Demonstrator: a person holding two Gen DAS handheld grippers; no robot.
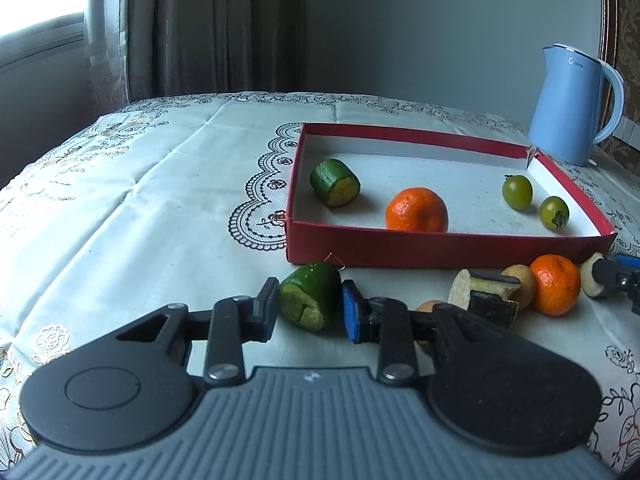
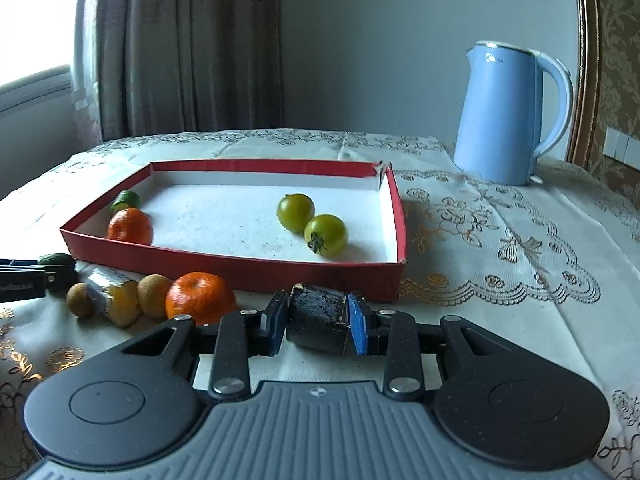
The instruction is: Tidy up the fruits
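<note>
My left gripper (image 1: 309,308) is shut on a cut green cucumber piece (image 1: 310,292) just in front of the red box (image 1: 400,248). Inside the box lie another cucumber piece (image 1: 335,182), a mandarin (image 1: 416,210) and two green tomatoes (image 1: 517,192) (image 1: 554,212). My right gripper (image 2: 316,320) is shut on a dark-skinned sugarcane piece (image 2: 316,316) near the box's front right corner. Between the two grippers on the cloth sit a second mandarin (image 2: 200,296), two brownish round fruits (image 2: 154,294) (image 2: 79,300) and a sugarcane piece (image 2: 110,294).
A light blue kettle (image 2: 508,116) stands behind the box on the right. The table is covered by a white embroidered cloth (image 1: 160,184) with open room to the left of the box. Curtains and a window lie beyond the far edge.
</note>
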